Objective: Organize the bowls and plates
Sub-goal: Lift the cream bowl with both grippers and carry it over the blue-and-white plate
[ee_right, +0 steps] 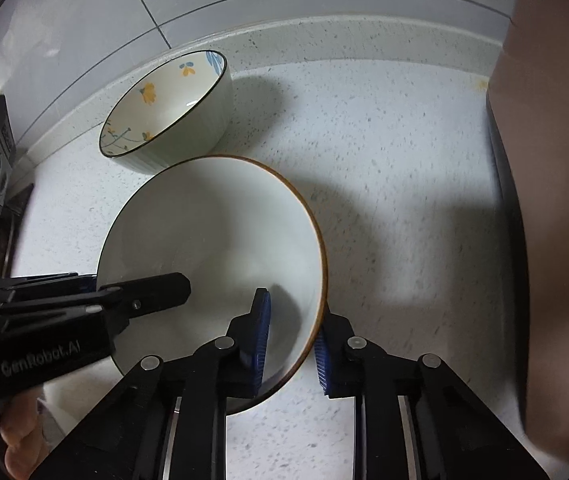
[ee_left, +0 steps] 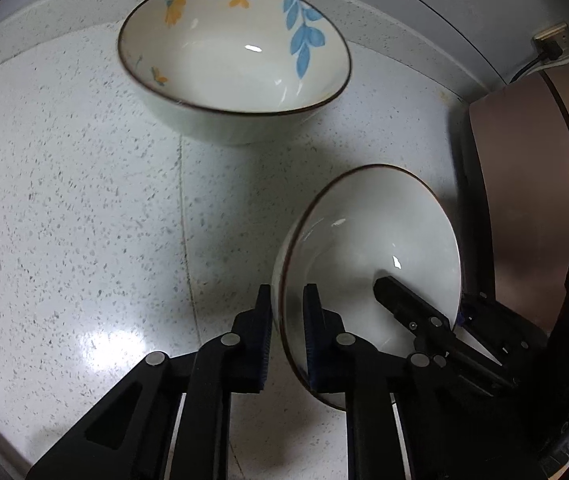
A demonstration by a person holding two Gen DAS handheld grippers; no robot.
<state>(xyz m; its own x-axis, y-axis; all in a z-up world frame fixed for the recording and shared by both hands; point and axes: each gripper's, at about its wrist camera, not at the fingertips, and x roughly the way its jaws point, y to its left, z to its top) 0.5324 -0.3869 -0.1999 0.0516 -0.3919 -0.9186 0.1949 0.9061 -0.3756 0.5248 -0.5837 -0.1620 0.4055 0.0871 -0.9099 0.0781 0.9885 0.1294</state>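
A plain white bowl with a brown rim (ee_left: 368, 240) (ee_right: 212, 232) is held tilted above the speckled counter (ee_left: 64, 200). My left gripper (ee_left: 287, 312) is shut on its left rim, one finger inside and one outside. My right gripper (ee_right: 292, 332) straddles the opposite rim; its jaws stand slightly apart around the wall, seemingly gripping it. A larger bowl with blue and yellow flowers (ee_left: 236, 60) (ee_right: 164, 116) sits on the counter near the back wall. The right gripper shows in the left wrist view (ee_left: 412, 312), the left one in the right wrist view (ee_right: 144, 292).
A rose-gold appliance (ee_left: 536, 200) (ee_right: 556, 200) stands on the right, close to the held bowl. A wall socket with a black plug (ee_left: 550, 40) is behind it. The counter's raised back edge (ee_right: 324, 36) meets a tiled wall.
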